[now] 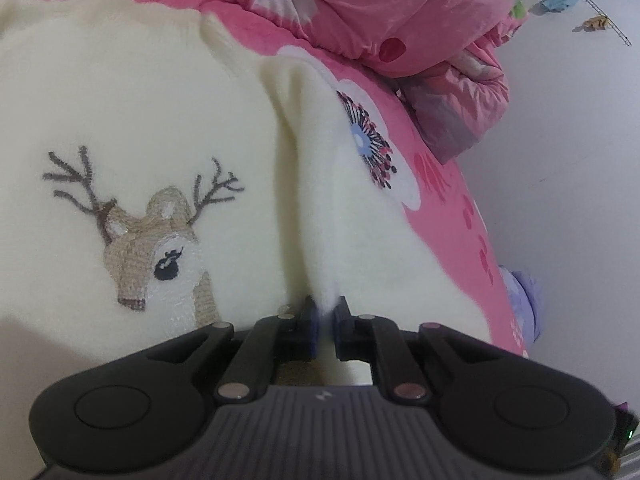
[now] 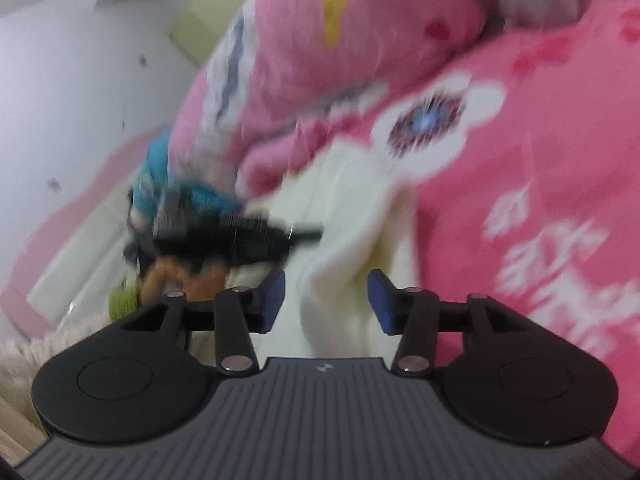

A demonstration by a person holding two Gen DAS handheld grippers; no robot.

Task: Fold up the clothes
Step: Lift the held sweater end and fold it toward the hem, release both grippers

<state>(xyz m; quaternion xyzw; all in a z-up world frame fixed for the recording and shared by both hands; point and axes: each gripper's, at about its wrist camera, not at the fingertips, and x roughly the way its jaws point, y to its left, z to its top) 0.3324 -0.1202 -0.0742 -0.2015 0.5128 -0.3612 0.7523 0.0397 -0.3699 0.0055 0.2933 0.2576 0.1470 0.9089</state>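
A fluffy cream sweater (image 1: 132,104) with an embroidered deer (image 1: 160,248) lies on a pink flowered bed cover (image 1: 444,184). My left gripper (image 1: 326,310) is shut on a raised fold of the sweater's sleeve (image 1: 344,208), pinched between its blue pads. In the blurred right wrist view, my right gripper (image 2: 326,300) is open, its blue pads either side of a cream part of the sweater (image 2: 340,240) without touching it. The left gripper (image 2: 240,236) and the hand holding it show as a dark blur beyond.
A bunched pink quilt (image 1: 400,12) lies at the far side of the bed and shows in the right wrist view (image 2: 340,60). A white wall (image 1: 568,152) runs along the bed's right edge. A pink and cream headboard (image 2: 80,232) stands at the left.
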